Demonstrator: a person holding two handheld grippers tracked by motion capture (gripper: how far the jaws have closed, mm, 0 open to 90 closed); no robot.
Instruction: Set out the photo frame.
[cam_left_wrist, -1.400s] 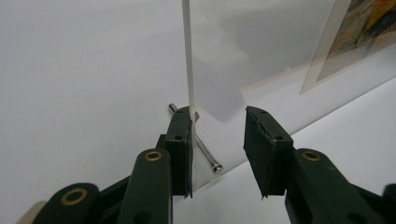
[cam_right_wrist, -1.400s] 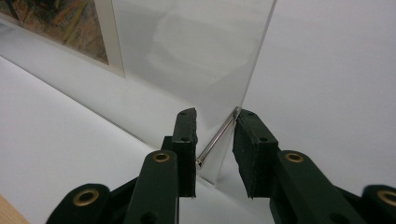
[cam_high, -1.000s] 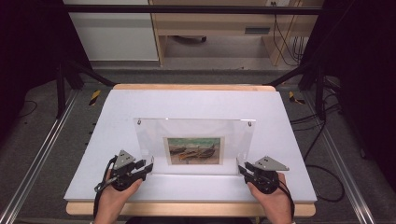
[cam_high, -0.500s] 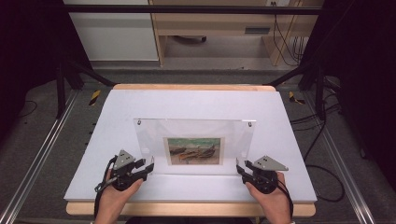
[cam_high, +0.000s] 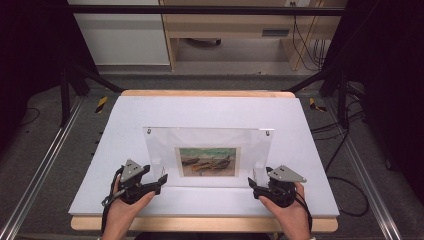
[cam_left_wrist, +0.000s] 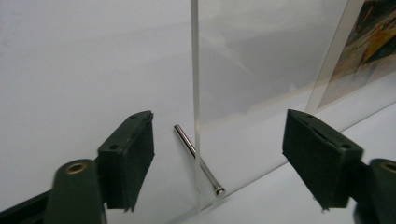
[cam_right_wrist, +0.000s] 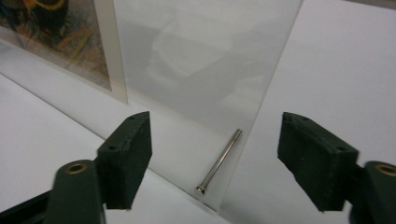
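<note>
Both tongs, left (cam_high: 162, 178) and right (cam_high: 251, 183), gape apart flanking the rigid, slippery acrylic frame (cam_high: 207, 156); grip its side edges.

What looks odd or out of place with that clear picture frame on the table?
Nothing stands out. The clear frame stands upright and square on the white table, its picture level. A metal pin sits at each lower corner, and both grippers wait open nearby.
</note>
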